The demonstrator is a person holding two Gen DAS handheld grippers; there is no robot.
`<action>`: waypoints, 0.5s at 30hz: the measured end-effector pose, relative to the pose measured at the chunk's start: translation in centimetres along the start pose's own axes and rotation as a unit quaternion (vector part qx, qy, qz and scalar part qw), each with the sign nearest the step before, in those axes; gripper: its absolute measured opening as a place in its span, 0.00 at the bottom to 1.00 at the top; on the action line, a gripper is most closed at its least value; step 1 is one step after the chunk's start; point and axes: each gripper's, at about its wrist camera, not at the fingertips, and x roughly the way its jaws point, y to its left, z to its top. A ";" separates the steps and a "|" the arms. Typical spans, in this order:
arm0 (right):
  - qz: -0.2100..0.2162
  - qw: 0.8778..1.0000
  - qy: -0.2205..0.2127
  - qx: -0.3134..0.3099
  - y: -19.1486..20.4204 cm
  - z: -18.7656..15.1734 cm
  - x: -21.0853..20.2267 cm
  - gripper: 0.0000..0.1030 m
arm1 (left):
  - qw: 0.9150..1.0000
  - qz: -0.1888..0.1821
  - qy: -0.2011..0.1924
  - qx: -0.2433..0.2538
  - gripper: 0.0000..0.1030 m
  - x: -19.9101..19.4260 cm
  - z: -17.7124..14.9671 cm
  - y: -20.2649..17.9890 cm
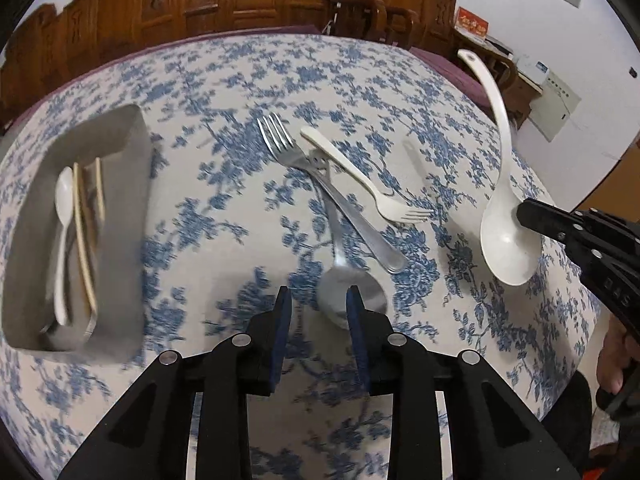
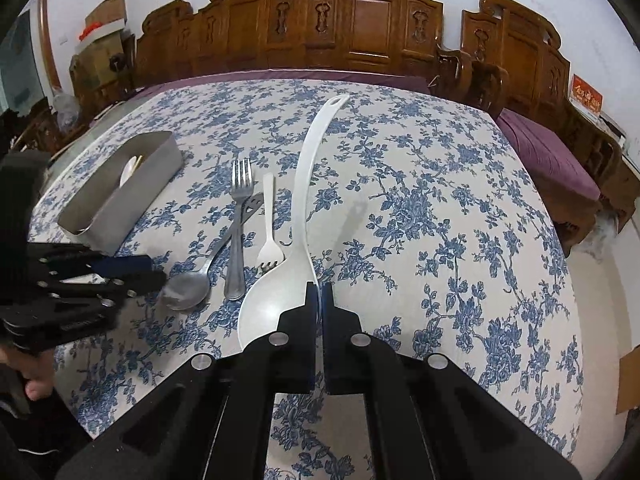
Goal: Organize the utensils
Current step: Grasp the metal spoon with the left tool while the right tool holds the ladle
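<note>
My right gripper (image 2: pixel 319 288) is shut on the rim of a large white ladle (image 2: pixel 276 304), whose long handle points away over the table. The ladle (image 1: pixel 502 240) hangs tilted above the cloth and casts a shadow, with the right gripper (image 1: pixel 524 214) at its bowl. My left gripper (image 1: pixel 318 296) stands open, its blue pads apart with nothing pressed between them. A metal spoon (image 1: pixel 340 292) lies just beyond its right finger. A metal fork (image 1: pixel 320 184) and a white plastic fork (image 1: pixel 352 172) lie crossed in the middle.
A grey tray (image 1: pixel 116 240) at the left holds a white spoon (image 1: pixel 64 208) and chopsticks (image 1: pixel 84 220). Carved wooden chairs (image 2: pixel 368 32) line the table's far side, with a purple cushioned bench (image 2: pixel 548 160) on the right. A hand (image 2: pixel 36 380) holds the left gripper (image 2: pixel 148 272).
</note>
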 end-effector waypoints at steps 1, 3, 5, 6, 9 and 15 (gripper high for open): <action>0.000 1.000 0.000 -0.001 0.0 0.0 0.0 0.03 | 1.000 0.002 0.005 -0.002 0.26 0.3 0.0 -0.3; 0.002 1.000 -0.003 -0.001 -0.2 0.1 -0.3 0.03 | 1.000 0.004 0.011 -0.008 0.26 0.6 0.1 -0.6; 0.003 1.000 -0.005 0.005 -0.5 0.2 -0.5 0.03 | 1.000 0.005 0.019 -0.017 0.26 1.0 0.1 -0.7; 0.005 1.000 -0.005 0.008 -0.7 0.2 -0.6 0.03 | 0.999 0.006 0.023 -0.021 0.26 1.1 0.0 -0.8; 0.005 1.000 -0.008 0.019 -1.4 0.4 -1.0 0.03 | 0.999 0.010 0.026 -0.032 0.26 1.3 0.0 -1.1; 0.005 1.000 -0.017 0.023 -1.8 0.7 -1.7 0.03 | 0.998 0.038 0.025 -0.041 0.16 1.3 0.1 -1.8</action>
